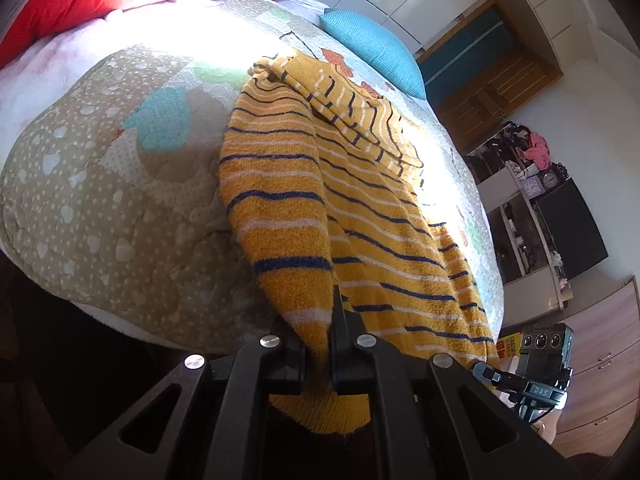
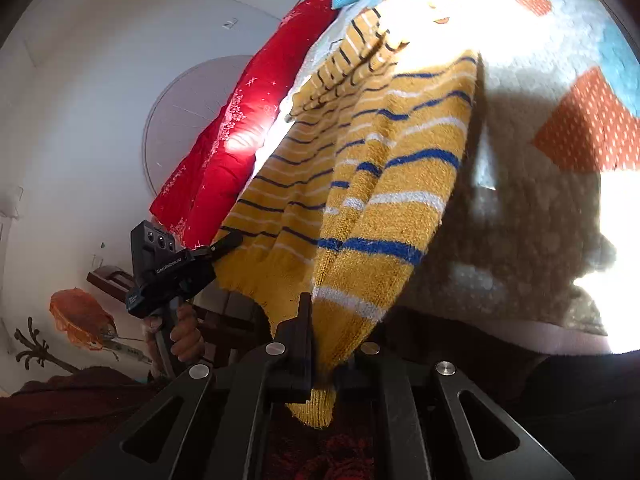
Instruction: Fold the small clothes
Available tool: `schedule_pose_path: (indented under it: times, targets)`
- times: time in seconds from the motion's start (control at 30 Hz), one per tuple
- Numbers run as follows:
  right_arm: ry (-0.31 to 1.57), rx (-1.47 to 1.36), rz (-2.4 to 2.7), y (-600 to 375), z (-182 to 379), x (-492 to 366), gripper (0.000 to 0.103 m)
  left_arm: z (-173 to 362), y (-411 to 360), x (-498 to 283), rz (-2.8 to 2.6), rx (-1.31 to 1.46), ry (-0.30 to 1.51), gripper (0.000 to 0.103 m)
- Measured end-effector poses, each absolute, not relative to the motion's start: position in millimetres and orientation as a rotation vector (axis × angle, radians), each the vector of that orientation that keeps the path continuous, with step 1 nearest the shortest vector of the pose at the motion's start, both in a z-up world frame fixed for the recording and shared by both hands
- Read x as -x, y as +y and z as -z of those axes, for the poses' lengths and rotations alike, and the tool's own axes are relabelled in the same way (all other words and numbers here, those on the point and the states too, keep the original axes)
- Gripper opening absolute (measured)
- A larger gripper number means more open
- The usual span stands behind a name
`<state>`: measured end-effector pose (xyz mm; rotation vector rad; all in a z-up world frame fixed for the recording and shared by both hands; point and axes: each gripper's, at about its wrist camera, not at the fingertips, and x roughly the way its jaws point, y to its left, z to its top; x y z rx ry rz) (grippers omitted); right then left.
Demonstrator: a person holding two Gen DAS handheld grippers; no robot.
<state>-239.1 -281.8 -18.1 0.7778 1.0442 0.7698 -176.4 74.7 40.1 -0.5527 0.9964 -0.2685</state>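
Left wrist: left gripper [image 1: 320, 344] clamps hem of yellow striped sweater [image 1: 304, 184] on quilt [image 1: 100, 184]. Right wrist: right gripper [image 2: 322, 344] pinches other hem corner.

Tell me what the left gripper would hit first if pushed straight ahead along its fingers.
The left gripper is already shut on the striped sweater; pushed on, it would probably meet more sweater, then the quilt.

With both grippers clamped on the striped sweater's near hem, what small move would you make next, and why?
Probably carry the hem forward toward the collar. The left gripper and right gripper both pinch the mustard-yellow knitted sweater with blue and white stripes, whose near edge is raised off the patterned quilt.
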Motion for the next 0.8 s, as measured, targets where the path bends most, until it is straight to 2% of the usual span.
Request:
schedule_pose_path:
  times: [0.13,0.37,0.53,0.8]
  targets:
    - [1.022,-0.781,-0.752,-285,15,219,0.009,-42,83,162,0.266,0.587,0.985,0.007]
    - [0.842,-0.706,-0.755,-289,-53,142,0.009,-88,86,86,0.257,0.566,0.870,0.007]
    - [0.779,-0.637,-0.686,-292,-89,70,0.009,-116,78,12,0.233,0.525,0.841,0.007]
    - [0.819,-0.645,-0.581,-299,-86,-8,0.009,-111,69,-58,0.199,0.512,0.873,0.007]
